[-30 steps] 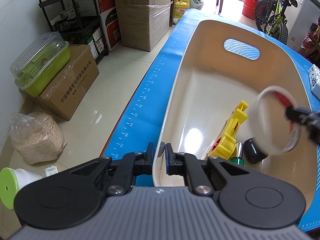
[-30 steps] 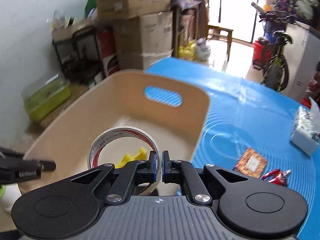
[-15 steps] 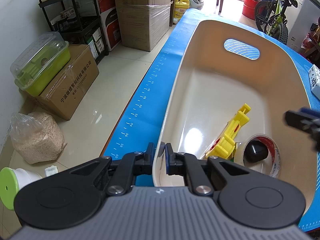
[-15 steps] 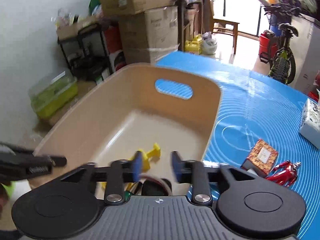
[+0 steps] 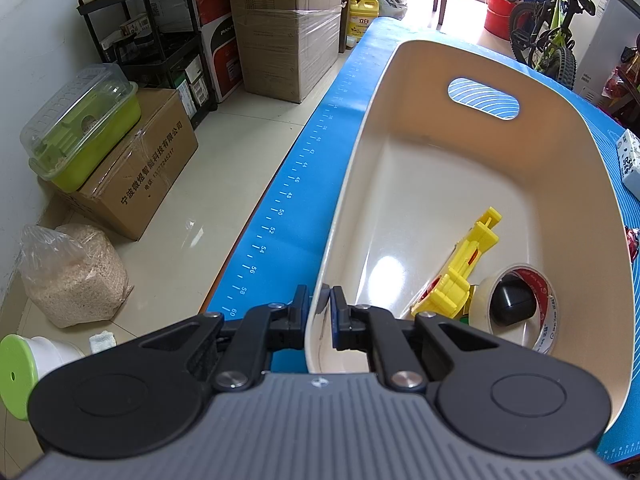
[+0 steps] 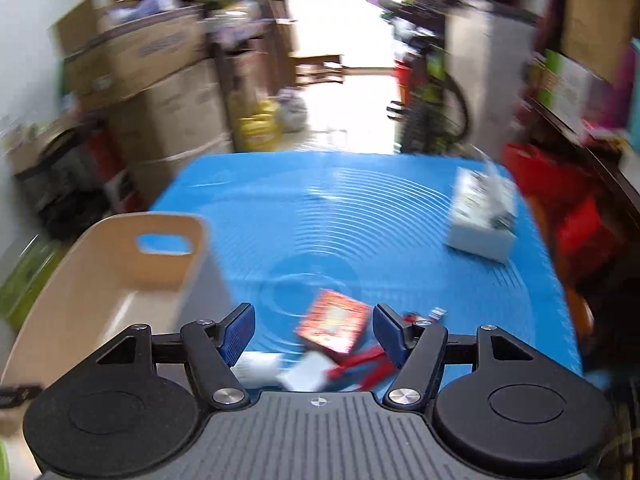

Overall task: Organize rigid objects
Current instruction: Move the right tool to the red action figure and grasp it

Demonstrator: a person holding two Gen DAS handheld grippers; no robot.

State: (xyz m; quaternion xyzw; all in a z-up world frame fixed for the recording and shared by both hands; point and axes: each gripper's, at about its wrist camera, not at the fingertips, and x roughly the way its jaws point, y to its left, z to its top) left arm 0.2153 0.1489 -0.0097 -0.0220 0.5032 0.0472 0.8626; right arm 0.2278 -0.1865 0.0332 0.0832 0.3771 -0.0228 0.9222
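Lying tilted in the near end of the cream basket [image 5: 592, 184], the tape roll [image 5: 516, 308] is seen as a pale, translucent ring with red-and-white print inside its core. A black rounded object [image 5: 513, 304] sits within the ring, and a yellow plastic toy [image 5: 468, 268] lies touching it. The basket's near rim is clamped by the left gripper [image 5: 319, 314]. The right gripper [image 6: 313, 332] is held over the blue mat [image 6: 320, 208], its jaws opening with nothing gripped; a small red box [image 6: 334, 326] is seen blurred beyond them.

Tape roll [image 5: 516, 308] in beige bin [image 5: 460, 184], beside yellow toy [image 5: 466, 266].
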